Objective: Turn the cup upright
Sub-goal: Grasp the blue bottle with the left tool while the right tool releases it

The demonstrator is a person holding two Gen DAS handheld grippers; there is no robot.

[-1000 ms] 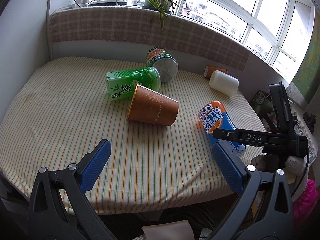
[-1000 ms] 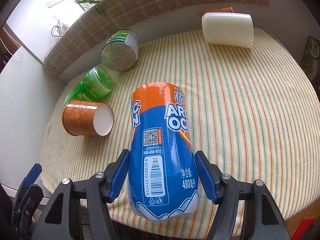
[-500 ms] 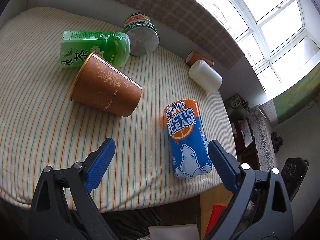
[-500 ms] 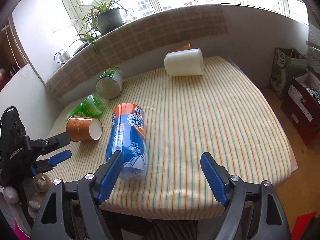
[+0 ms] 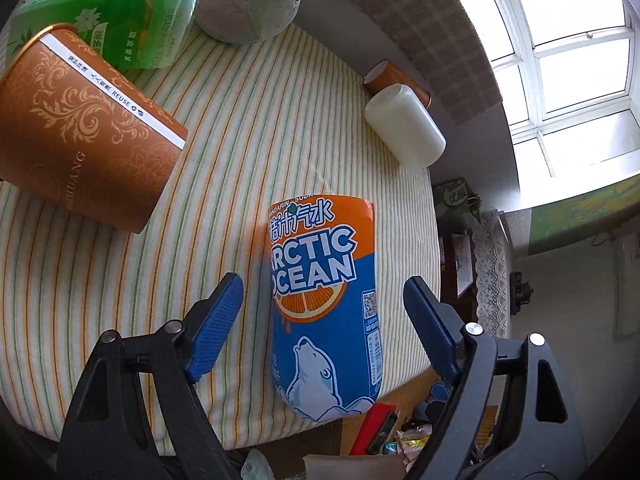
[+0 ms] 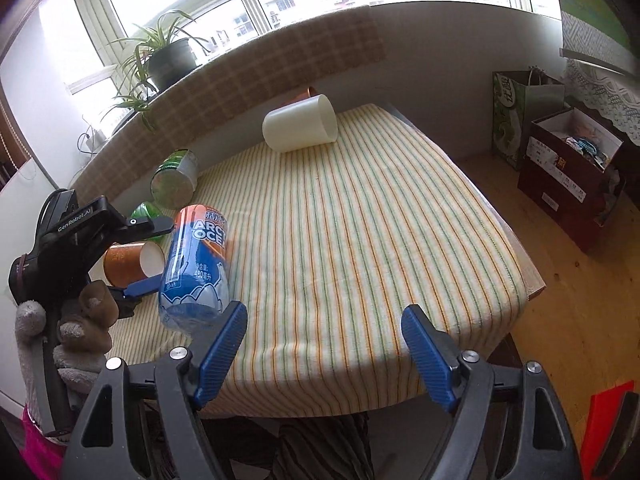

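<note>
The Arctic Ocean cup (image 5: 326, 316) is lying on its side near the front edge of the striped table (image 5: 256, 128), its blue base pointing outward. The left gripper (image 5: 324, 322) is straddling it with jaws spread, neither blue pad touching. The right gripper (image 6: 324, 354), jaws also spread and holding nothing, is hovering just beside it. A brown paper cup (image 5: 80, 132) and white cup (image 5: 404, 126) are lying well apart.

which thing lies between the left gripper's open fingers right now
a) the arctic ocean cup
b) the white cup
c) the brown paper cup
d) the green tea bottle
a: in the left wrist view the left gripper is open, with the Arctic Ocean cup lying on its side between its fingers, untouched.
</note>
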